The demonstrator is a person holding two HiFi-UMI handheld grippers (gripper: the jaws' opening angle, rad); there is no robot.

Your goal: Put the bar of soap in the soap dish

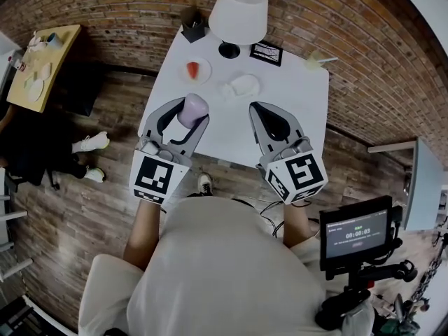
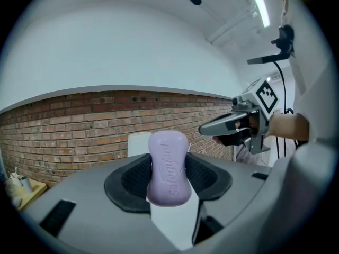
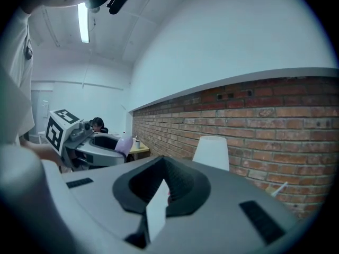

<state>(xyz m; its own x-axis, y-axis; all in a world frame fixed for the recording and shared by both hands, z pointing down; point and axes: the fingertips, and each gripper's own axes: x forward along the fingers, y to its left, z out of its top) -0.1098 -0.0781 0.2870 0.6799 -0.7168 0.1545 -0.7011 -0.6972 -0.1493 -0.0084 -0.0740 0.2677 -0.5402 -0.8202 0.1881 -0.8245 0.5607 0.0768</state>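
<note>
Currently gripping the bar of soap (image 1: pixel 193 109) w/ the left gripper (image 1: pixel 186 119) — pinched on both flanks by the black fingers (image 2: pixel 127 180), standing upright between them. Lilac, rounded, narrower at the waist, w/ embossed lettering running up its face. Held in the air over the near-left edge of the white tabletop (image 1: pixel 294 103), not touching it. Well apart from the soap dish (image 1: pixel 243 85), sitting further back near the tabletop's middle — white, shallow.

Holding the right gripper (image 1: pixel 259 110) alongside, to the right of the left one & apart from it, above the tabletop's near part. Fingers pressed together, only a thin slit left between the pads, pinching nothing. Marker cube (image 1: pixel 154 177) at the rear of each gripper, facing up in the head view.

Seen from the left gripper view: the right one off to the right, level w/ the soap. Seen from the right gripper view: the left one off to the left, lilac soap poking out at its tips.

Around the dish: white lamp (image 1: pixel 239 12) on a black base behind it, small plate (image 1: pixel 198 71) w/ a red piece to its left, black holder (image 1: pixel 194 26) at the back-left corner, black-framed card (image 1: pixel 266 52) just right of the lamp base. Brick wall (image 2: pixel 79 126) beyond the tabletop in both gripper views. Small monitor (image 1: pixel 355 235) on a stand at lower right in the head view, screen lit. Yellowish side table (image 1: pixel 42 61) at far left w/ small items on it, too small to tell what.
</note>
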